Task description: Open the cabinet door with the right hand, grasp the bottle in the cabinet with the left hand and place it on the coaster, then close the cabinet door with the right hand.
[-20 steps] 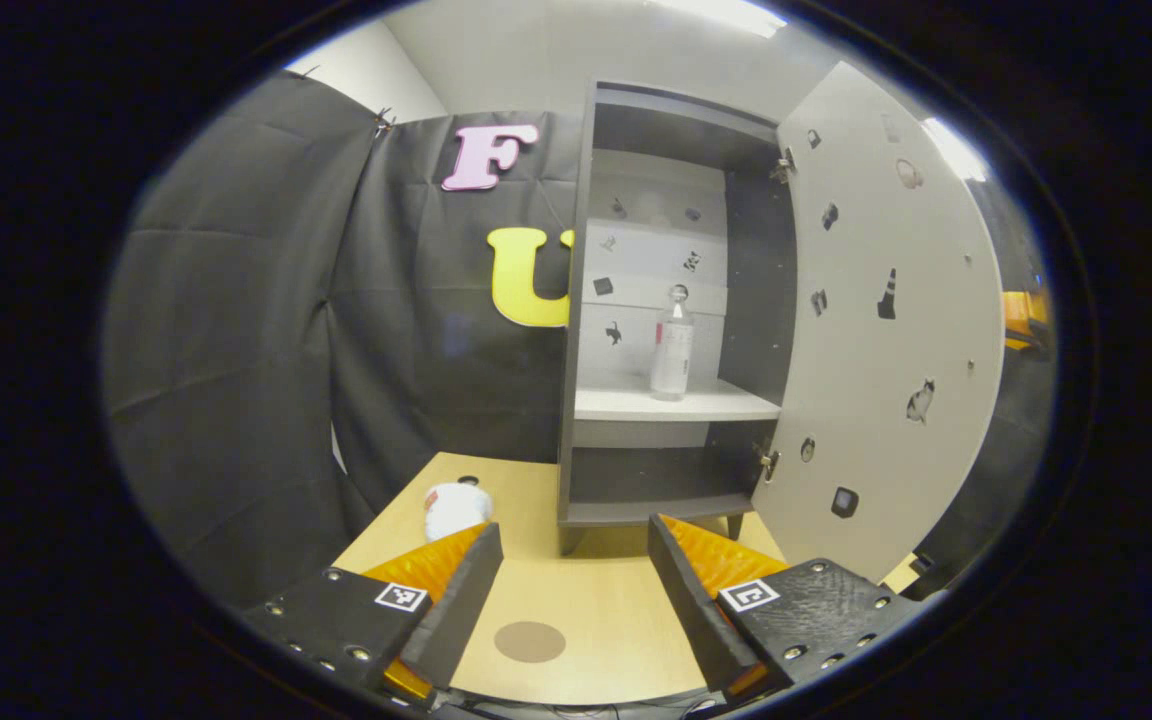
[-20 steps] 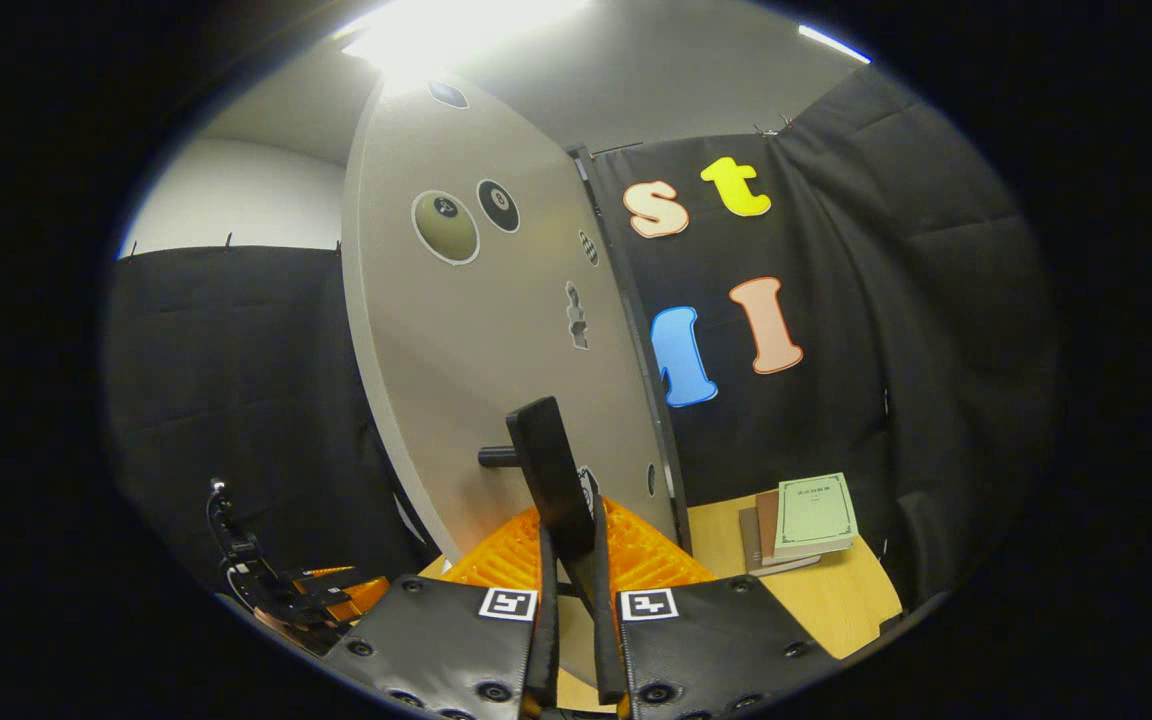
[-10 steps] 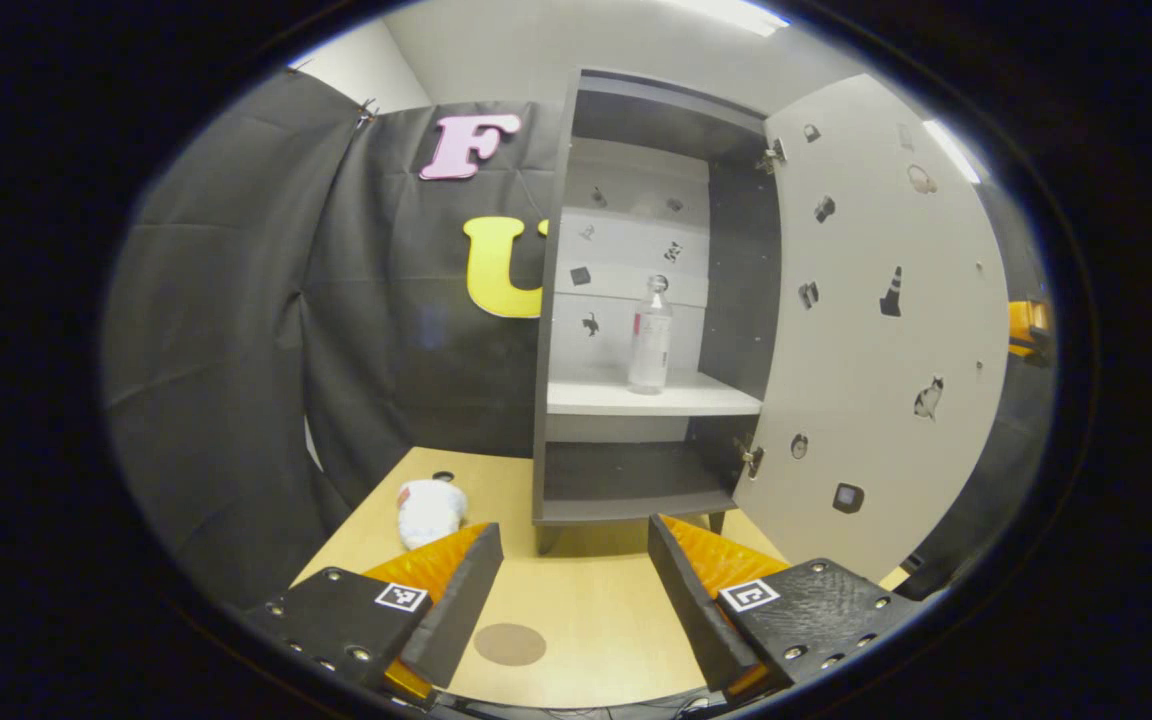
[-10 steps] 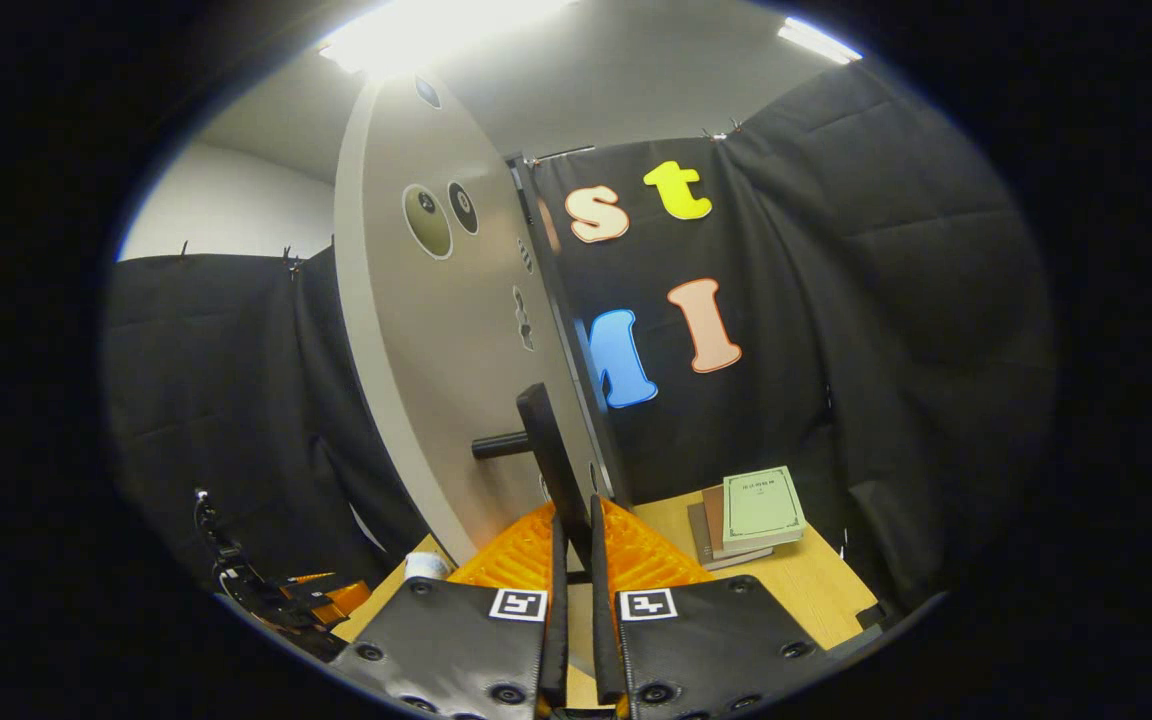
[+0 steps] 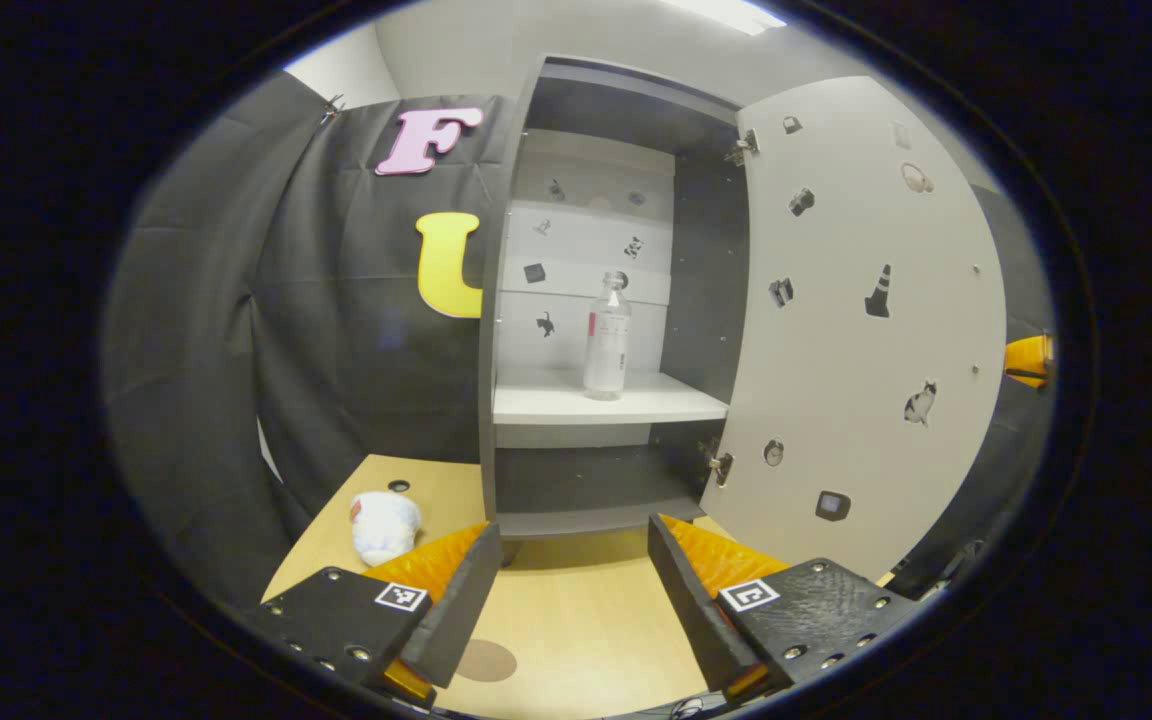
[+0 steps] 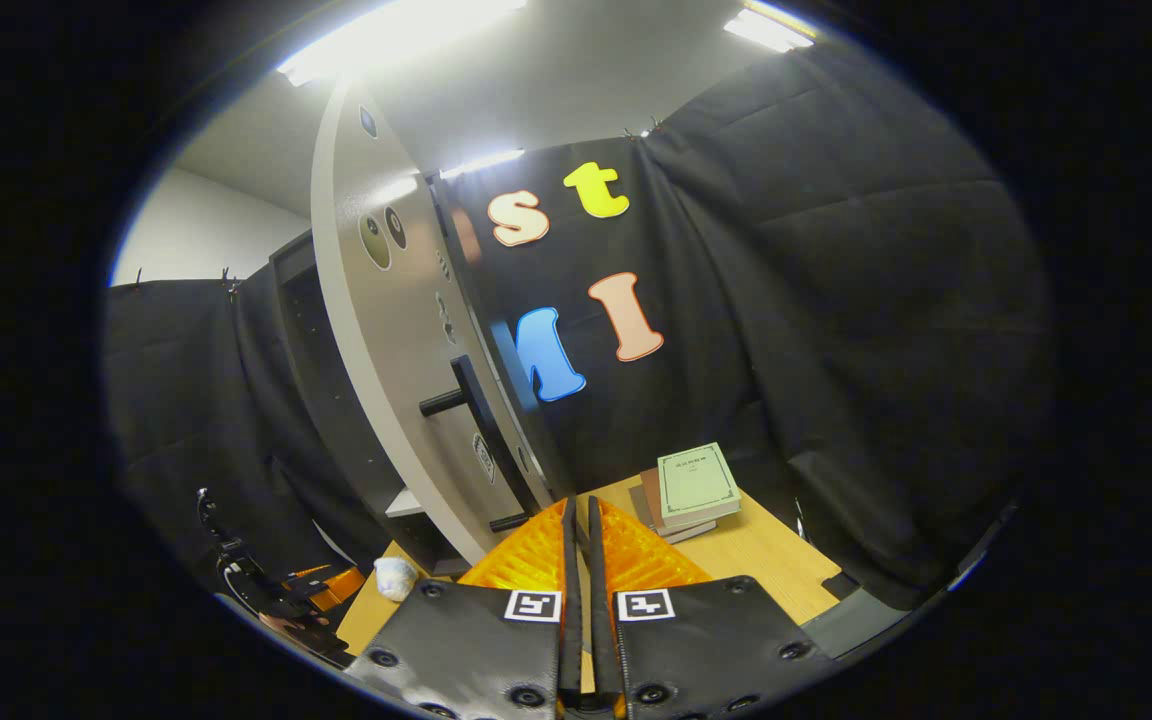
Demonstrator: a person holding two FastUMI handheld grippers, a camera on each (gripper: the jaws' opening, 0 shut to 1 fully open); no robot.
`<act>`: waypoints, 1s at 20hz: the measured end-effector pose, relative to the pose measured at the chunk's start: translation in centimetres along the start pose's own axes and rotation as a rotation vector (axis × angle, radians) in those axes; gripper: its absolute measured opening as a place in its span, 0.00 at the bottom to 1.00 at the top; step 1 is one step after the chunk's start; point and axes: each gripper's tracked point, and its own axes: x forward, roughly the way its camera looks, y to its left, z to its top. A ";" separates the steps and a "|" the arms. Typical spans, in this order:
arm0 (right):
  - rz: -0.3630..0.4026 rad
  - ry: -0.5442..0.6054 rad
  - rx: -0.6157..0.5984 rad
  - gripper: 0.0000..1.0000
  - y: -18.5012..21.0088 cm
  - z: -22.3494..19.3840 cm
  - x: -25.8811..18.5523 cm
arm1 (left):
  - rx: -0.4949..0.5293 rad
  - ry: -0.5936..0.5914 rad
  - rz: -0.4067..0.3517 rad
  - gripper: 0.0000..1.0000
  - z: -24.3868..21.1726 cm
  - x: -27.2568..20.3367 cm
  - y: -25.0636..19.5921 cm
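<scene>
So in the left gripper view, going left to right: a crumpled white thing (image 5: pixel 383 525) lies on the surface (image 5: pixel 576 620) at about 8 o'clock, and the brown coaster (image 5: pixel 485 660) sits low at 7 o'clock, just beside the left claw (image 5: pixel 568 570), which is wide open with nothing in it. Looks lined up for the reach. The bottle (image 5: pixel 607 337) stands upright on the cabinet (image 5: pixel 511 300) shelf at roughly 12 o'clock, well apart from the claw. Its label is too small to read. The door (image 5: pixel 866 330) is swung open at 2 o'clock, so access is clear.

In the right gripper view, the door handle (image 6: pixel 481 425) sits at 10 o'clock, and the right claw (image 6: pixel 581 520) is pinched closed, apparently on nothing. The book (image 6: pixel 698 485) cover's writing isn't legible.
</scene>
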 end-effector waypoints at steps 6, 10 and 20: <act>-0.114 -0.011 -0.054 0.06 -2.6 1.2 0.2 | -0.009 -0.036 -0.030 0.90 1.3 0.2 -0.1; -0.176 -0.010 -0.128 0.17 -4.8 2.3 1.8 | -0.014 -0.102 -0.085 0.90 3.9 1.1 -0.5; -0.226 0.032 -0.223 0.74 -8.8 2.2 12.8 | -0.018 -0.123 -0.047 0.89 9.4 7.5 -0.7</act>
